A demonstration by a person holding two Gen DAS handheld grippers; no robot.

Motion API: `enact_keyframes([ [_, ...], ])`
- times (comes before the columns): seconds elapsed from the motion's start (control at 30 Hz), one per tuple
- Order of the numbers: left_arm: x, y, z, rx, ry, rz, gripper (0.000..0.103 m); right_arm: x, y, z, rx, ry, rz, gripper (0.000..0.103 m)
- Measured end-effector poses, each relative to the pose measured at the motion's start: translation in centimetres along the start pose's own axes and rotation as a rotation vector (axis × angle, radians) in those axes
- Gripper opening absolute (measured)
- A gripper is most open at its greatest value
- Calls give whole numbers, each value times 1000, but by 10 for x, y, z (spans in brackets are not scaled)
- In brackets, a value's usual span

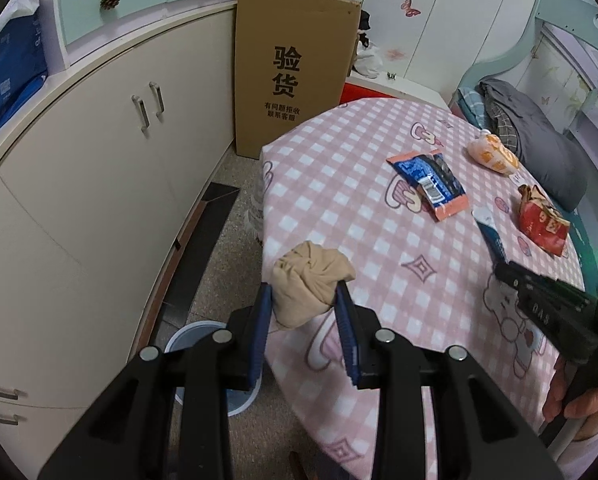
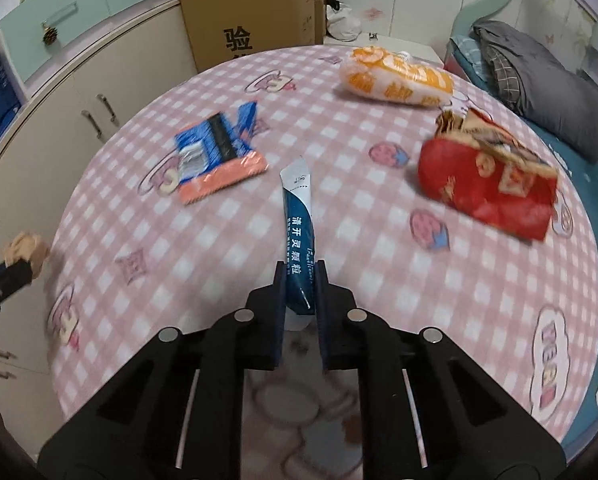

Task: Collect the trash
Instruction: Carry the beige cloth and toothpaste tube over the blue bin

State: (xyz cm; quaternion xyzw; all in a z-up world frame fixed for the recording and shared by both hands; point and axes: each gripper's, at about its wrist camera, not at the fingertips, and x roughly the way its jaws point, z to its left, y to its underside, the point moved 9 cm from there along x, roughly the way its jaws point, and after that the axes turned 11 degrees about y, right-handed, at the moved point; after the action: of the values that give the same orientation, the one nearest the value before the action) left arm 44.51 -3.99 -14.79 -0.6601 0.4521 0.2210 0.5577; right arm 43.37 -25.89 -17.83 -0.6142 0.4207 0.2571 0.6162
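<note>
Mid-collection, two pieces in hand. Left tongs point(image 1: 303, 300) clamped on crumpled beige wad point(image 1: 305, 280), just beyond round white bin point(image 1: 203, 330) on floor; next, carry over bin, release. Right tongs point(image 2: 300, 280) pinching slim blue-white sachet point(image 2: 299, 236) on pink checked counter point(image 2: 219, 260), well right of bin; next, lift.

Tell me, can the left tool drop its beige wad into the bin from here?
Probably yes. The left tool grips the beige wad at the bed's edge, the white bin sits just below, nothing visible between.
</note>
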Motion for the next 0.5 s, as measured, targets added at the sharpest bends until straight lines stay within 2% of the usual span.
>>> enact_keyframes([
  [0.27, -23, 30, 15, -11, 5, -3, 31, -34, 37, 31, -25, -43, -11, 13],
  [0.5, -46, 59, 45, -51, -15, -9, 31, -71, 59, 82, -82, -105, -41, 13],
])
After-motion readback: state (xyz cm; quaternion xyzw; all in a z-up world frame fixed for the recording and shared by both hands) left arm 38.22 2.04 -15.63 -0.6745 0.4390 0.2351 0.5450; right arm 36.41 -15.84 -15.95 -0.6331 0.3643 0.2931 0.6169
